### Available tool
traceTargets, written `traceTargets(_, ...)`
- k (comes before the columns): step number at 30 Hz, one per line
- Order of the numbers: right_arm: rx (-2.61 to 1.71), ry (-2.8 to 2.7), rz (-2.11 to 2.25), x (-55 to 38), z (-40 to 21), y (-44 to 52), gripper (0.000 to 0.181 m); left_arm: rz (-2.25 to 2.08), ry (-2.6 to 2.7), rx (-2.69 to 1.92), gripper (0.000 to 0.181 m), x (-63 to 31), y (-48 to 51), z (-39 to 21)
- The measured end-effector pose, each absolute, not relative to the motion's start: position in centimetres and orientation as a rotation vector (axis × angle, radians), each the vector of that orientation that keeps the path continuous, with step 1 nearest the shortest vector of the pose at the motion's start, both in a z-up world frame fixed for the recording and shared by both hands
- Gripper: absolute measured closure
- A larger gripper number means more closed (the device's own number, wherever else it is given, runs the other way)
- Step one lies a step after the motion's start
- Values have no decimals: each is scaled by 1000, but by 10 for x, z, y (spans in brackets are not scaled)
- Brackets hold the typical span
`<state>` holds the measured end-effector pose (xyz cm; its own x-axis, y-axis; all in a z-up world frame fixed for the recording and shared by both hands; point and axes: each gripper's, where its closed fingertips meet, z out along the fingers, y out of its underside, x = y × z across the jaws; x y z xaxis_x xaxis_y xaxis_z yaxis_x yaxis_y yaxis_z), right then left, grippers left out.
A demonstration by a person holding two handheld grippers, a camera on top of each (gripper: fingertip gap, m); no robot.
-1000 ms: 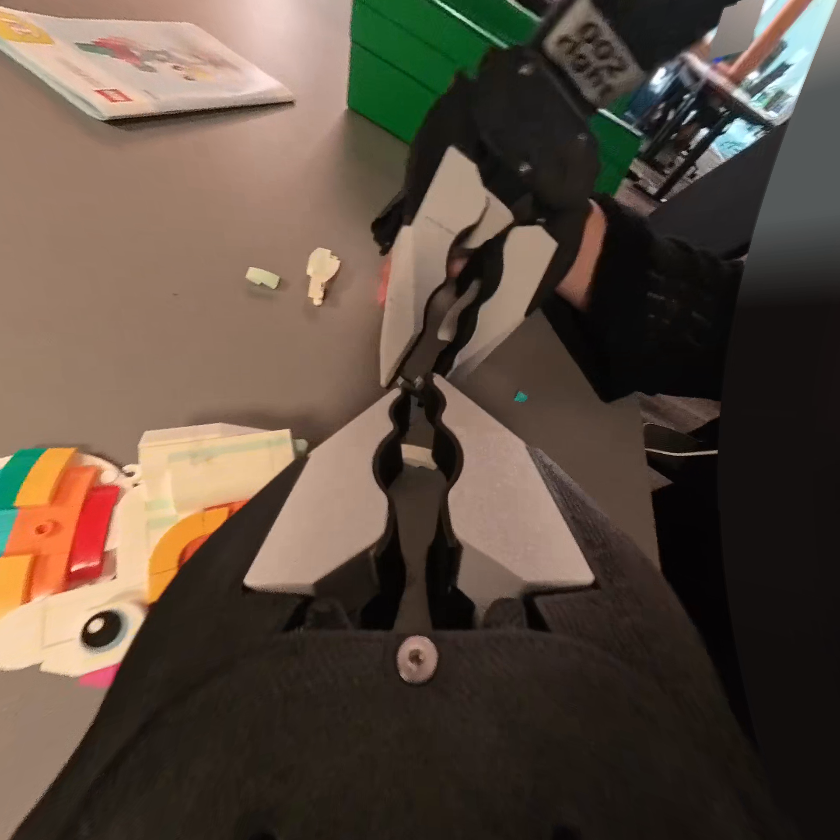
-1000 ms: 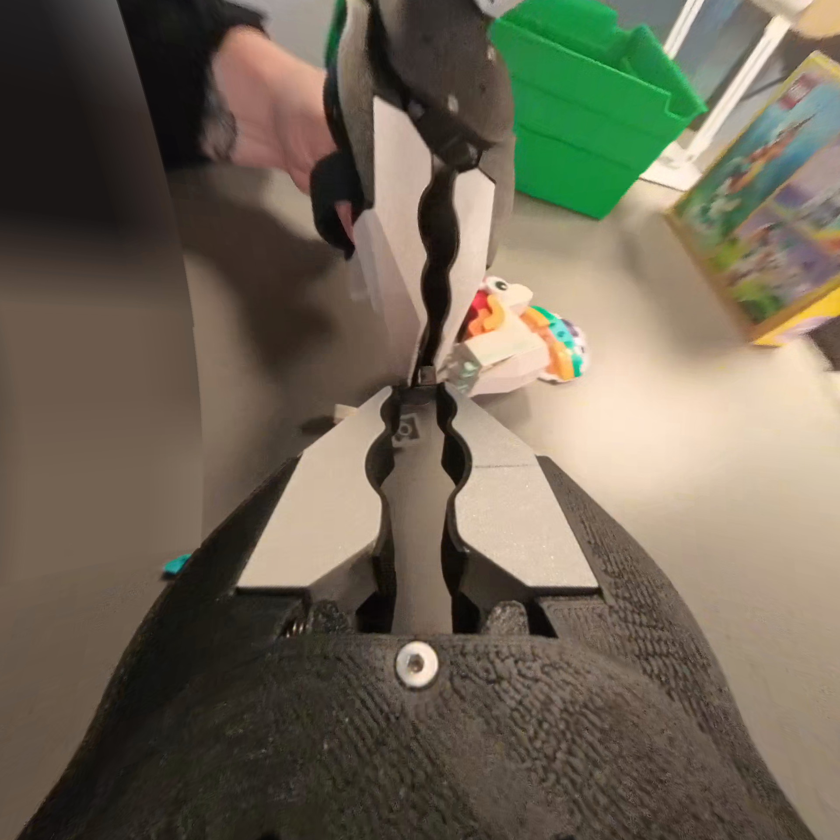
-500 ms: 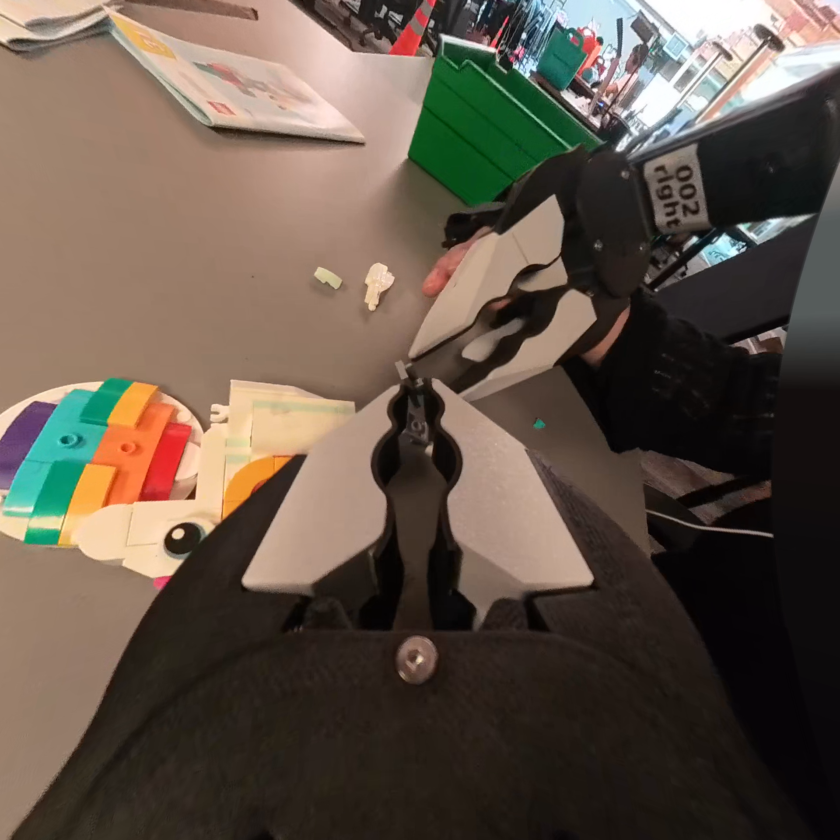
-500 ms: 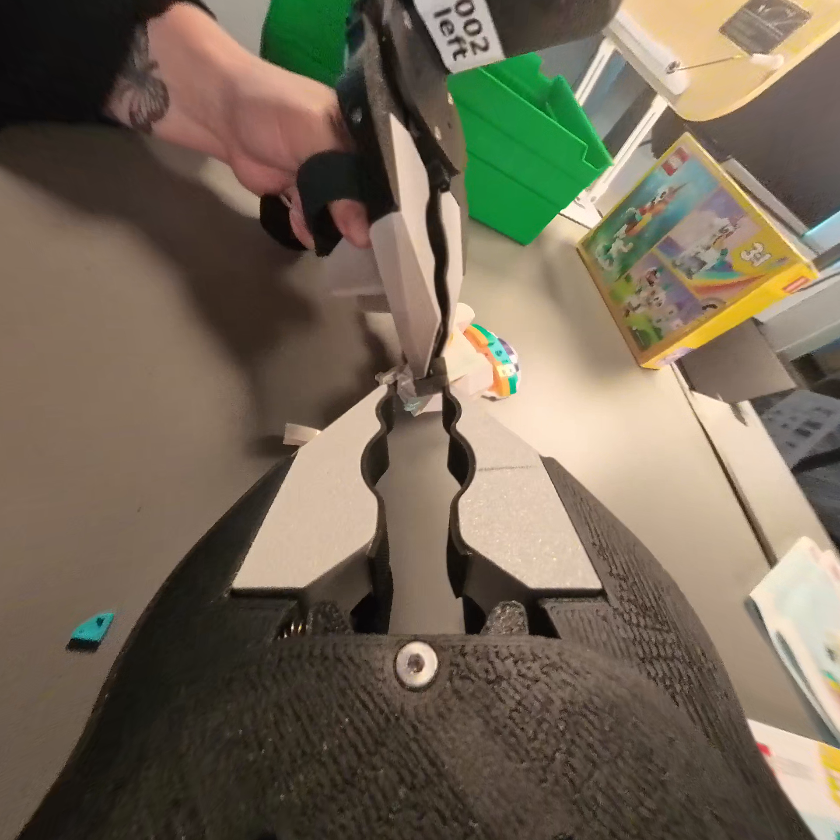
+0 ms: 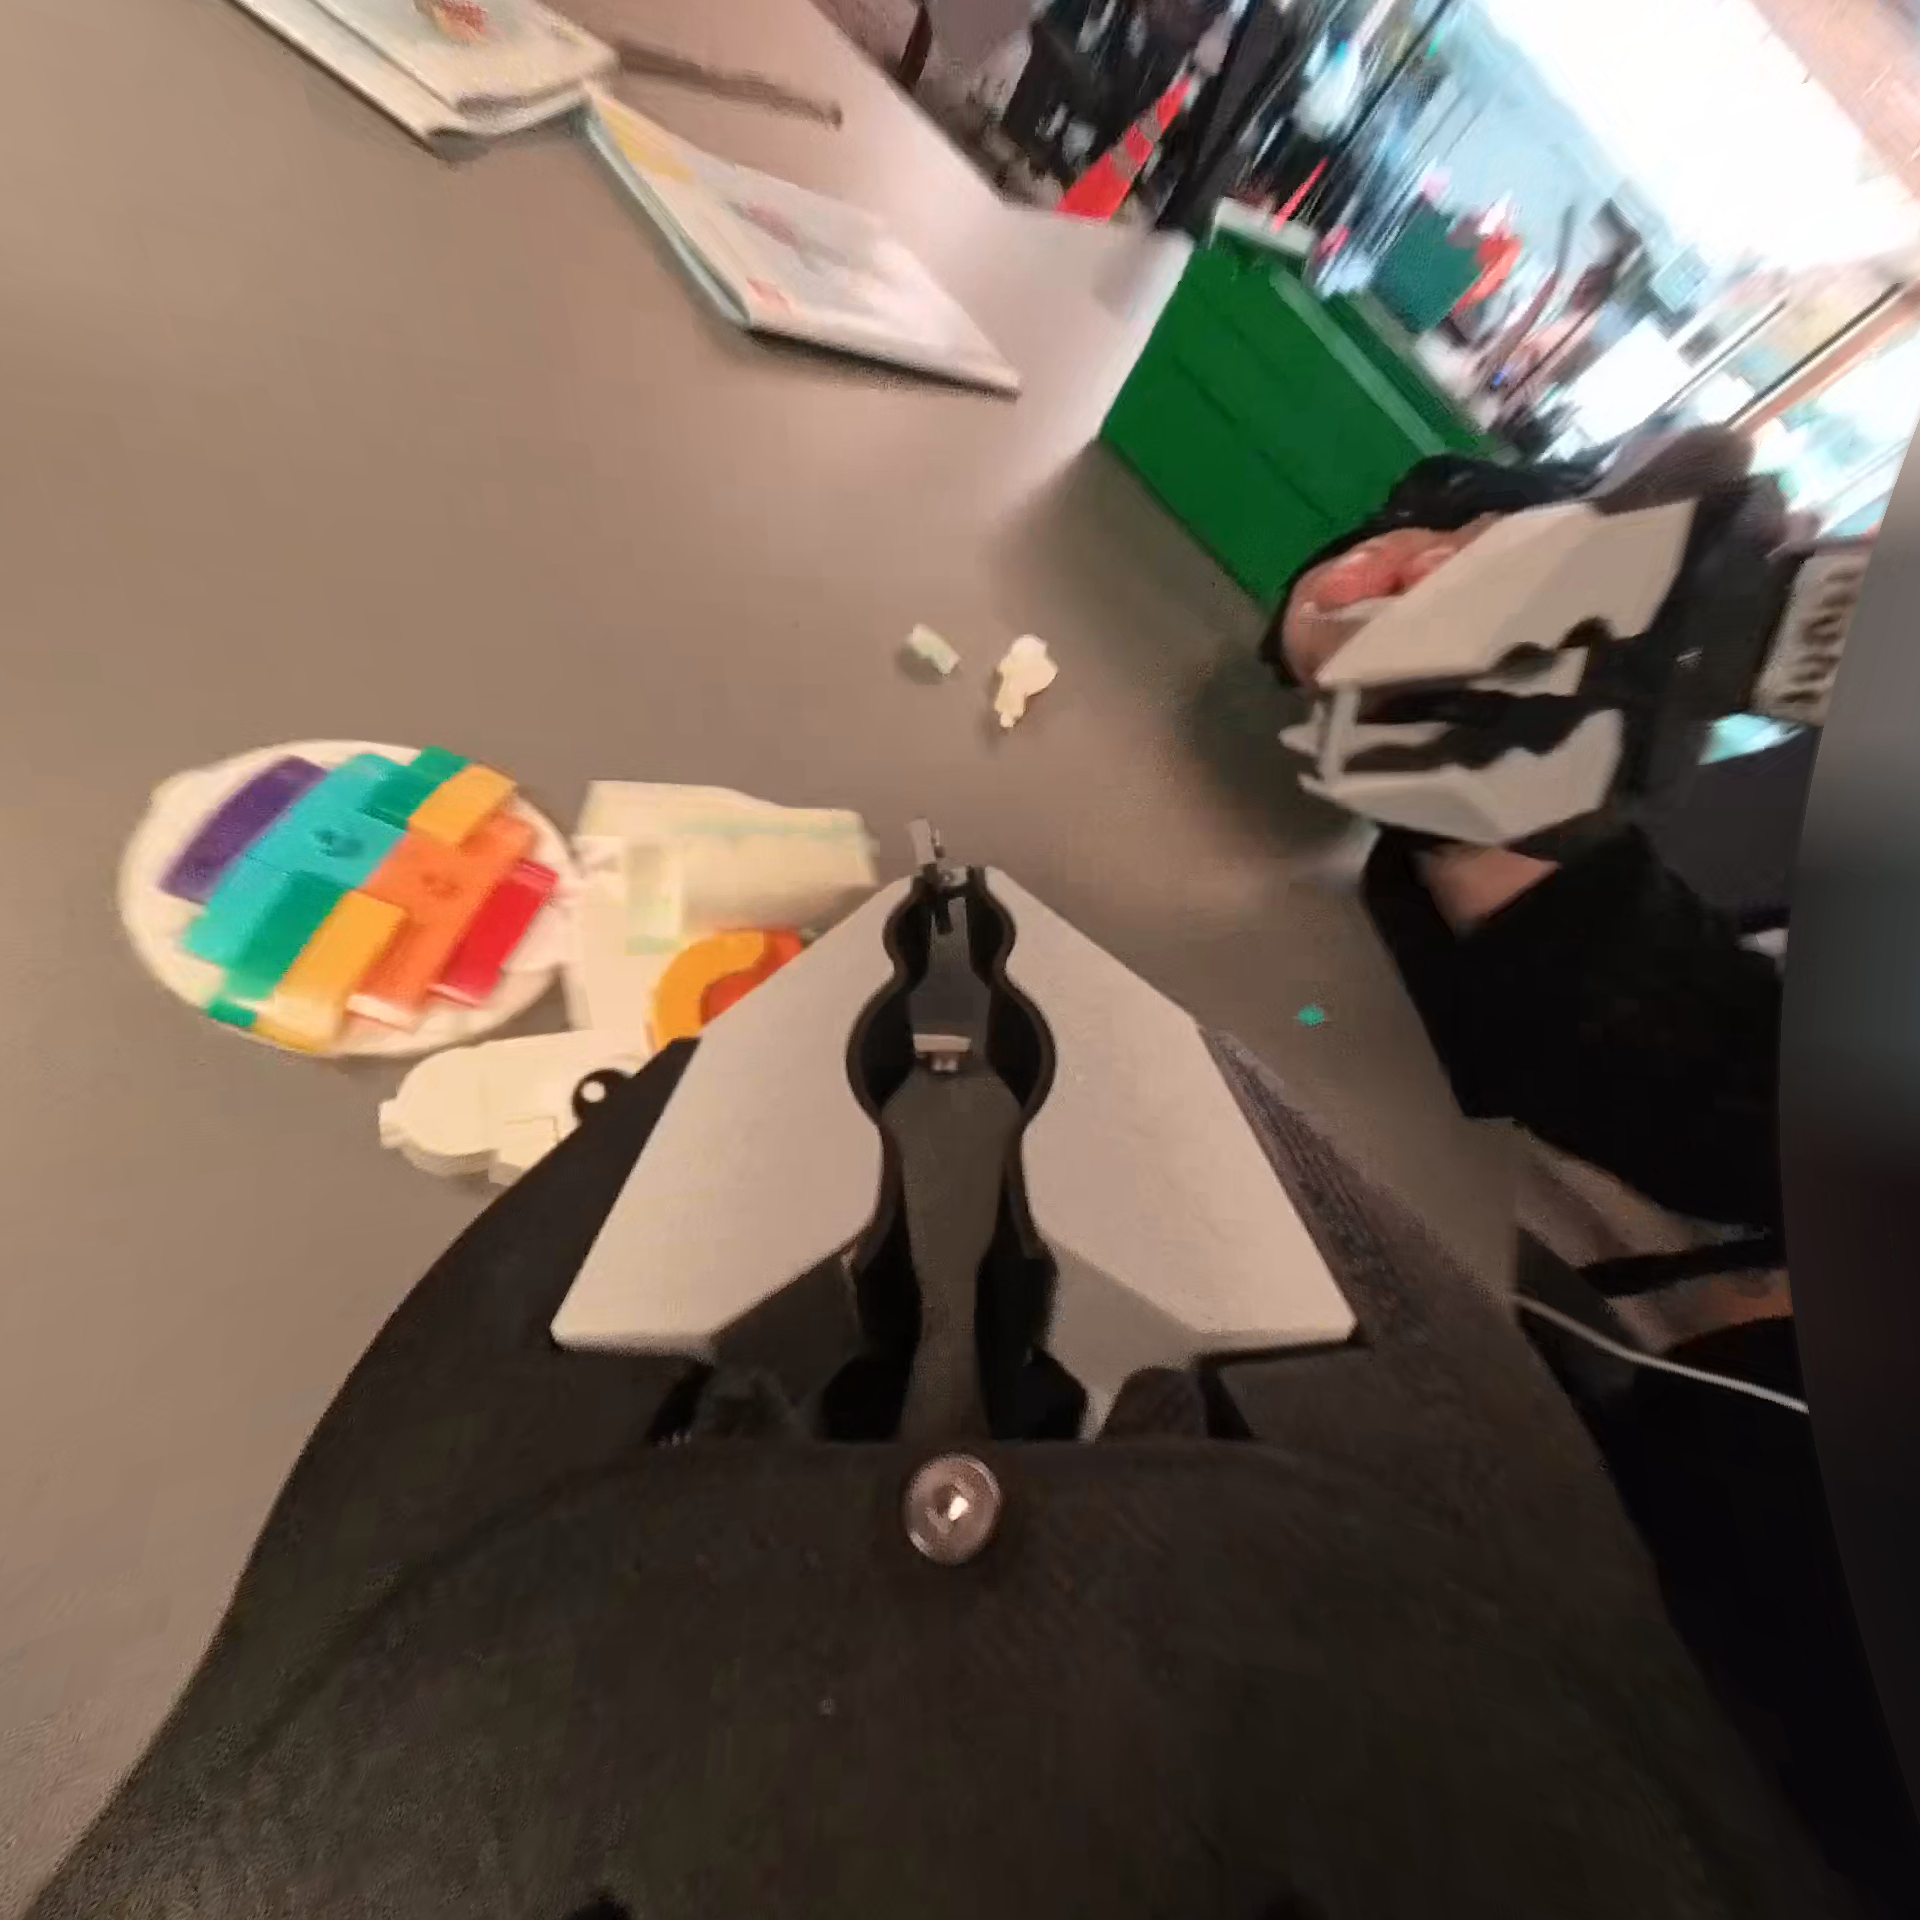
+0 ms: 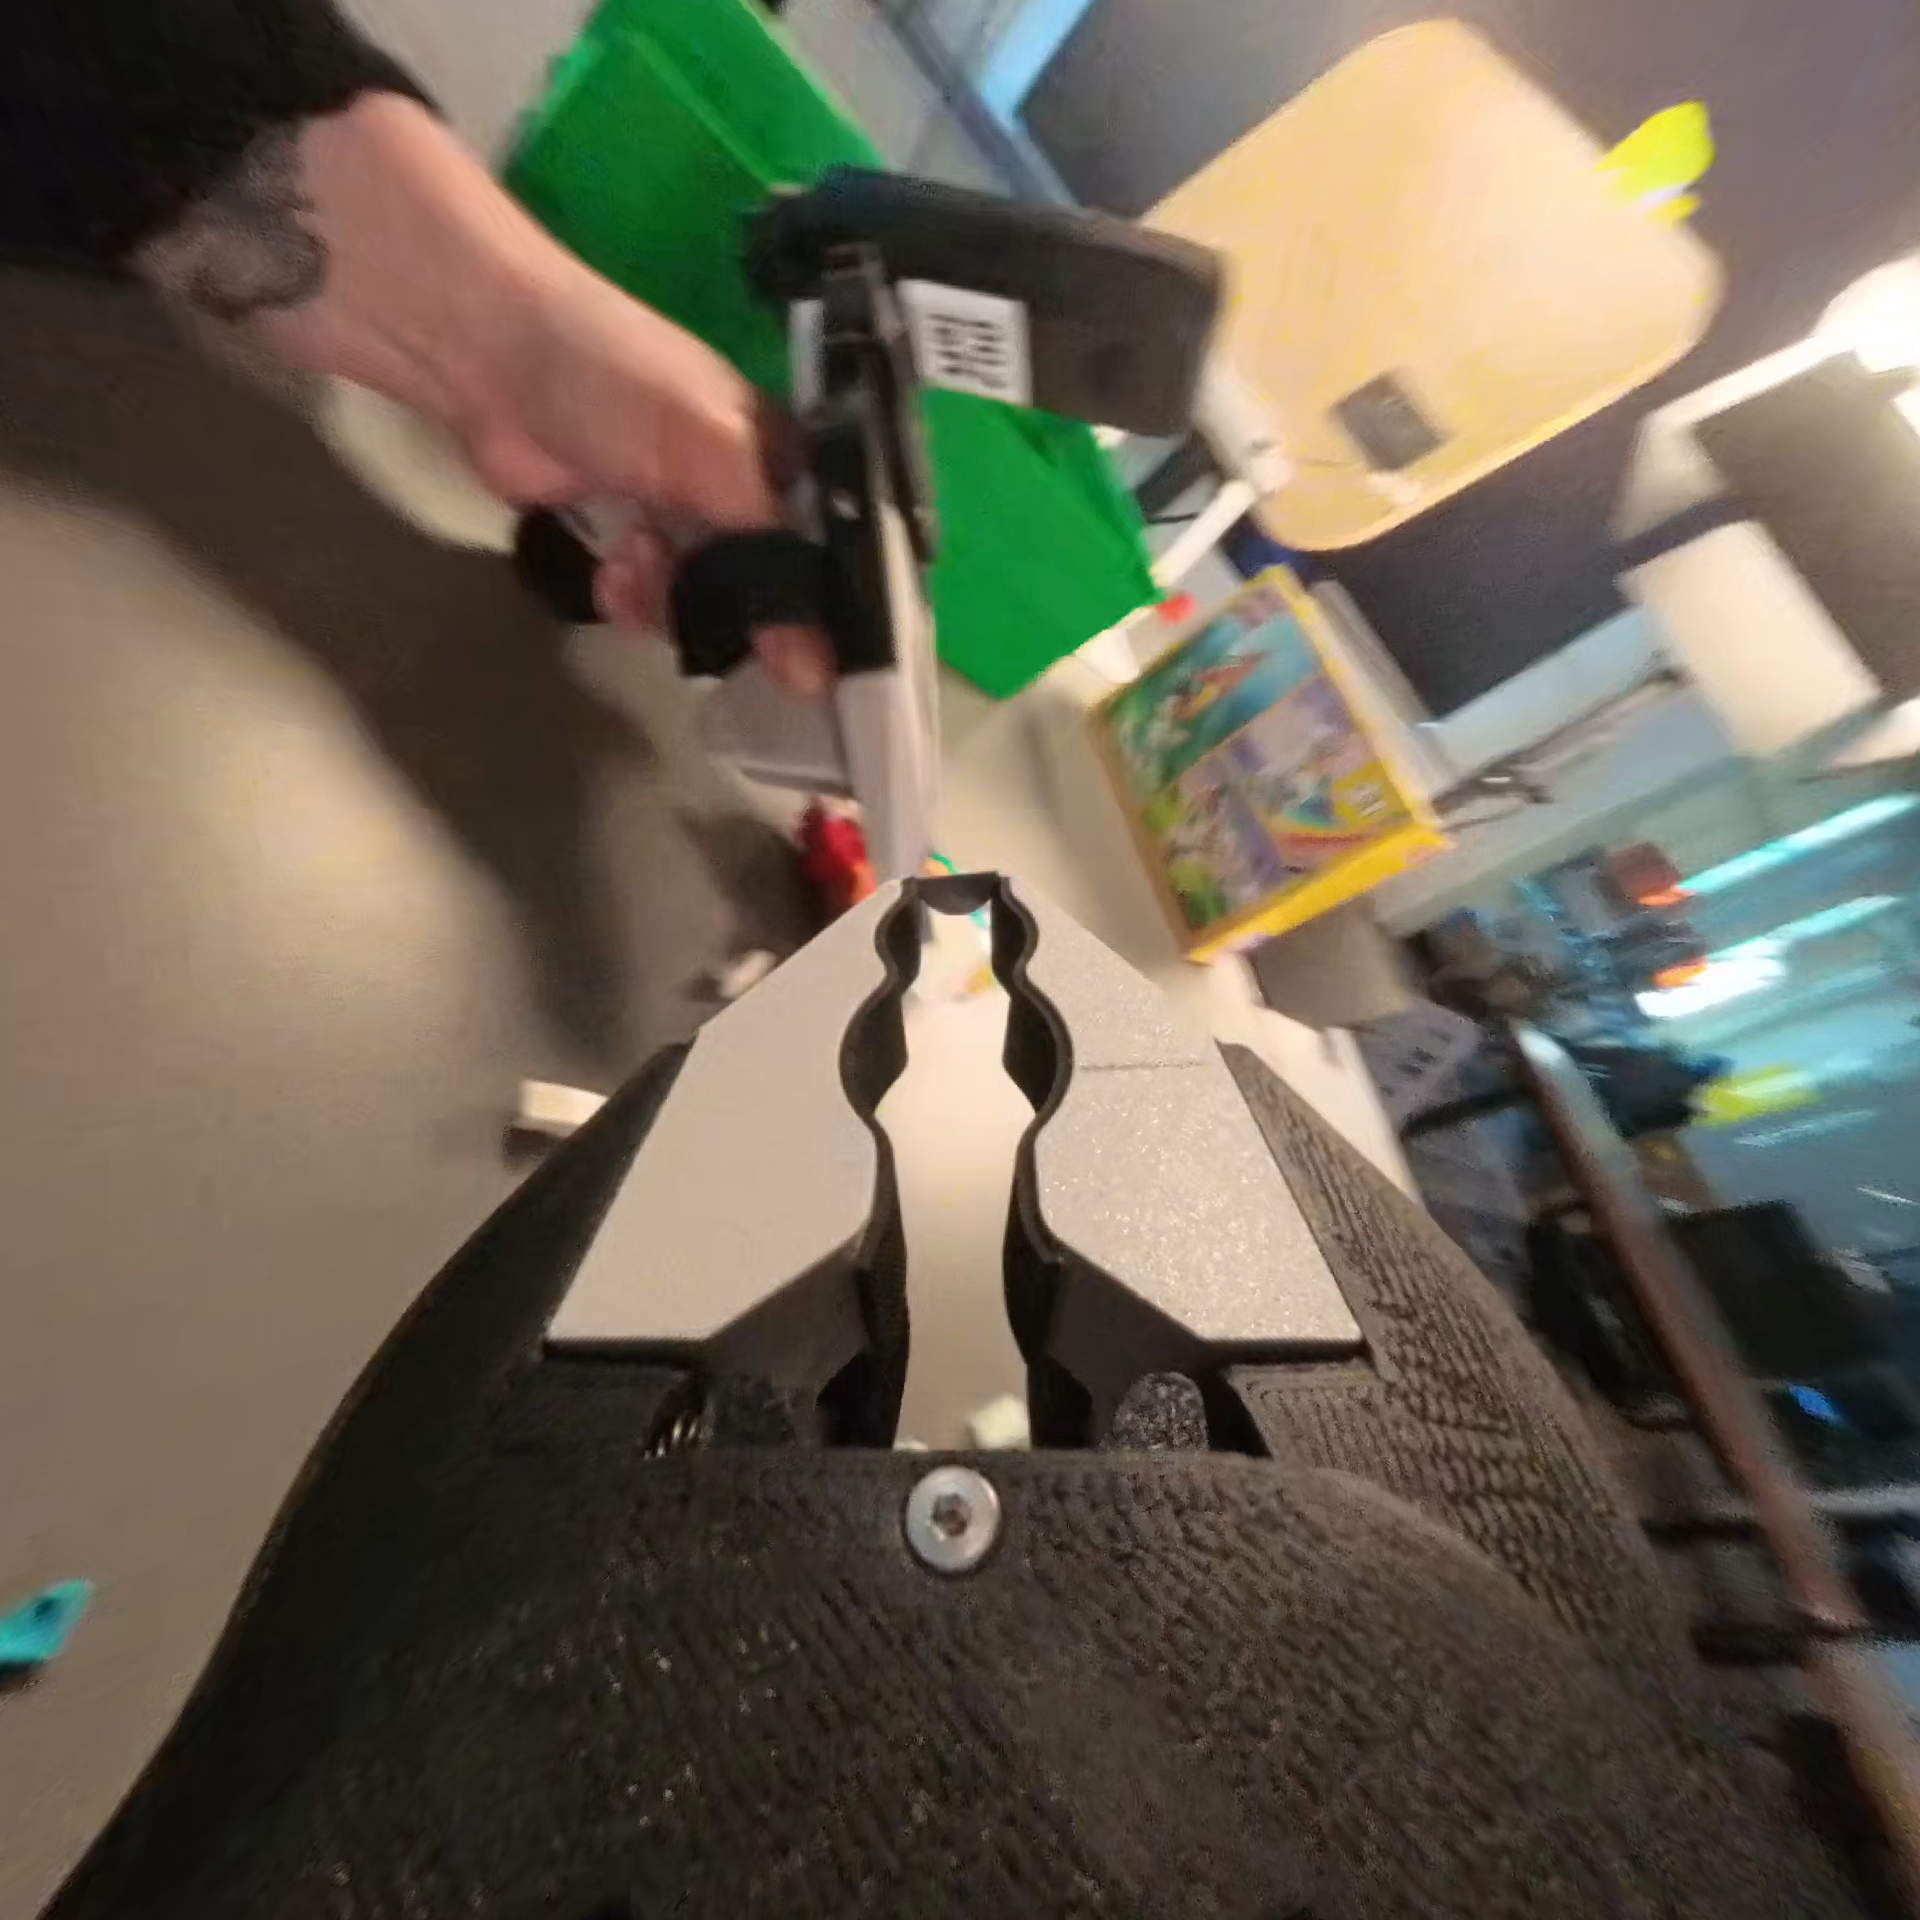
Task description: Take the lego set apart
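Observation:
The lego model lies on the grey table (image 5: 416, 499): a white disc with rainbow bricks (image 5: 343, 883) joined to a white body (image 5: 727, 852). In the right wrist view only a red bit (image 6: 831, 852) of the model shows. My left gripper (image 5: 940, 878) is shut on a small grey piece (image 5: 925, 840), above the table beside the model. It also shows in the right wrist view (image 6: 904, 831). My right gripper (image 6: 951, 894) holds a small dark piece between its tips, blurred. It also shows at the right in the left wrist view (image 5: 1314, 727), well apart from the left one.
Two small pale loose pieces (image 5: 930, 649) (image 5: 1023, 670) lie past the model. A teal bit (image 5: 1311, 1016) lies near the table's right edge. A green bin (image 5: 1247, 416), booklets (image 5: 821, 270) and a yellow lego box (image 6: 1247, 758) stand farther back. My right fingertips sit around 6 cm from my left ones.
The two grippers, tip to tip on one small assembly before, have pulled apart. The right one has moved away to the right. The left one keeps the grey piece.

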<state>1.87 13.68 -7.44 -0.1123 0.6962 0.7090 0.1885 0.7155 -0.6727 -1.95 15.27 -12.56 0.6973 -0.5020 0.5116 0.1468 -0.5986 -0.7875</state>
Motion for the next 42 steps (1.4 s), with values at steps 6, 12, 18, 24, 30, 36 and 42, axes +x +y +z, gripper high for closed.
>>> traceTargets(6,-821,-1704,521,25,-95,155,169,-994,369,-1987,175,-4,143,-119)
traceTargets(12,-814,-1764,472,22,-120,160,169,-987,464,-2027,175,7,137,-129)
traceTargets(18,-761,-1654,365,17,-119,175,168,-677,441,-1748,174,-17,137,-67)
traceTargets(24,-764,-1589,336,19,-112,184,168,-257,185,-1620,174,-99,79,29)
traceTargets(30,-766,-1594,316,18,-114,185,168,-69,-126,-2012,174,-240,60,4)
traceTargets(36,-808,-1583,298,21,-117,193,168,-129,-304,-2308,173,-323,105,-78)
traceTargets(42,-845,-1579,284,24,-121,200,168,-259,-474,-2541,174,-353,131,-144)
